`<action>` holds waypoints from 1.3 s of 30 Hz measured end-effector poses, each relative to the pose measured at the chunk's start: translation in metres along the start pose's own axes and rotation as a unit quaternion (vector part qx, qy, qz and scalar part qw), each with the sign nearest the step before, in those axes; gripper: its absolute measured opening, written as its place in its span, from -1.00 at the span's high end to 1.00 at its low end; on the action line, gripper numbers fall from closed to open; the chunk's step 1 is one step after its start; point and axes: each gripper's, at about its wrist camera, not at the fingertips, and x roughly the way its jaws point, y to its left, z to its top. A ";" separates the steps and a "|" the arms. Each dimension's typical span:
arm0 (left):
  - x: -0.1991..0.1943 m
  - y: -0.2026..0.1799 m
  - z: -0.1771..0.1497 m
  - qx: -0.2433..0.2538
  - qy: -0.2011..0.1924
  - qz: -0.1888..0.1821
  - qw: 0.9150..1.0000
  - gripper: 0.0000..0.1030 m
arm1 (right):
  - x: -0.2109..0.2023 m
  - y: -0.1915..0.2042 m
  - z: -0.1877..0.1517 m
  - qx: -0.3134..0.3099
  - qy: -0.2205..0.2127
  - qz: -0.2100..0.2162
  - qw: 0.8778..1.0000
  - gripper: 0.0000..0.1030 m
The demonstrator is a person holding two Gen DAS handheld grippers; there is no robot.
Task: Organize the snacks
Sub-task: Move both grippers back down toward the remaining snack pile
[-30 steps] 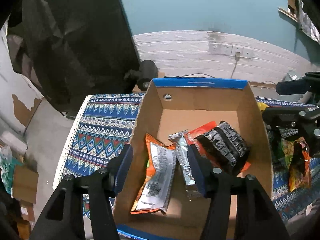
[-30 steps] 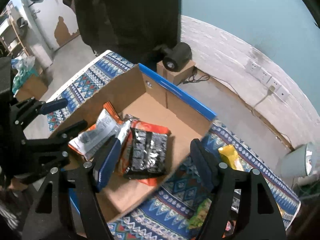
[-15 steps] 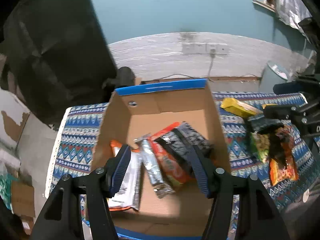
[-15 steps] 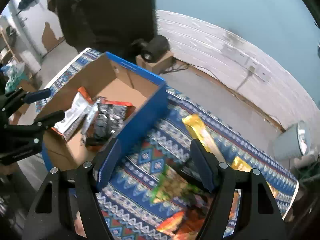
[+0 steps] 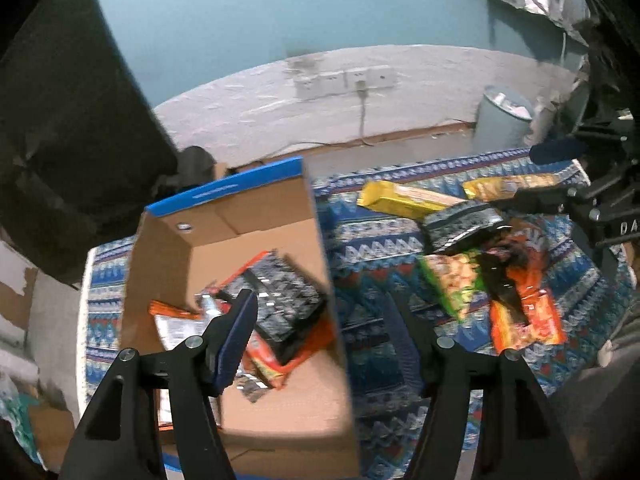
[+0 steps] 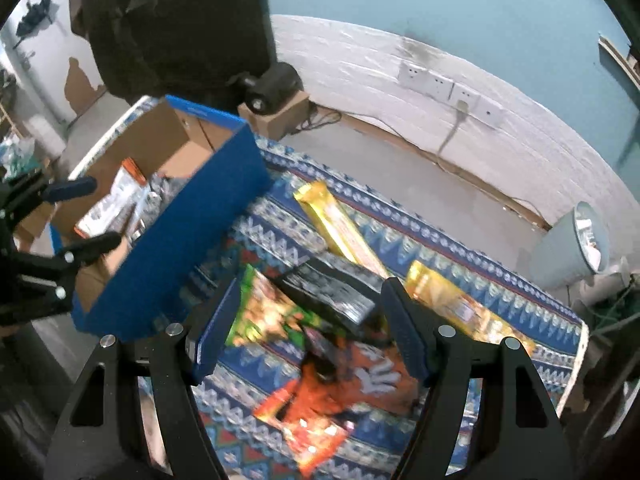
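Note:
A cardboard box point(image 5: 168, 248) with blue outer walls point(image 6: 188, 248) holds several snack packets, among them a black one point(image 5: 280, 304) and an orange one. Loose snacks lie on the patterned cloth point(image 6: 280, 236): a black packet point(image 6: 332, 292), a green packet point(image 6: 268, 312), an orange packet point(image 6: 344, 392) and two yellow bars point(image 6: 336, 224). My left gripper point(image 5: 324, 320) is open and empty over the box's right wall. My right gripper point(image 6: 308, 324) is open and empty just above the loose pile. It also shows in the left wrist view point(image 5: 556, 172).
A grey bin point(image 6: 572, 244) stands on the floor past the table's far right corner. A small cardboard box with a black roll point(image 6: 276, 108) sits by the white wall. A dark cloth hangs behind the box.
Both grippers have swung right, from over the box to the loose snacks on the cloth. Both stay open and empty.

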 end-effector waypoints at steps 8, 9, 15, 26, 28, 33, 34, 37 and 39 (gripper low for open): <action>0.020 -0.036 0.020 0.040 0.024 -0.021 0.999 -0.40 | 0.013 -0.032 -0.023 -0.026 0.043 0.029 0.998 -0.43; 0.026 -0.041 0.022 0.044 0.031 -0.024 0.998 -0.40 | 0.017 -0.037 -0.025 -0.025 0.049 0.035 0.998 -0.43; 0.053 -0.067 0.031 0.061 0.052 -0.048 0.996 -0.40 | 0.044 -0.053 -0.036 -0.042 0.072 0.062 0.995 -0.43; 0.088 -0.087 0.044 0.069 0.060 -0.076 0.993 -0.40 | 0.078 -0.061 -0.048 -0.039 0.094 0.122 0.987 -0.43; 0.093 -0.089 0.047 0.067 0.060 -0.081 0.993 -0.40 | 0.084 -0.064 -0.052 -0.032 0.102 0.132 0.985 -0.49; 0.104 -0.095 0.048 0.072 0.066 -0.085 0.992 -0.40 | 0.090 -0.078 -0.061 0.001 0.120 0.133 0.984 -0.51; 0.105 -0.096 0.047 0.075 0.066 -0.084 0.991 -0.40 | 0.091 -0.083 -0.063 0.010 0.123 0.132 0.983 -0.51; 0.107 -0.099 0.047 0.081 0.065 -0.082 0.991 -0.40 | 0.094 -0.092 -0.069 0.034 0.139 0.122 0.982 -0.51; 0.109 -0.102 0.047 0.080 0.069 -0.087 0.991 -0.40 | 0.093 -0.098 -0.074 0.052 0.152 0.114 0.980 -0.51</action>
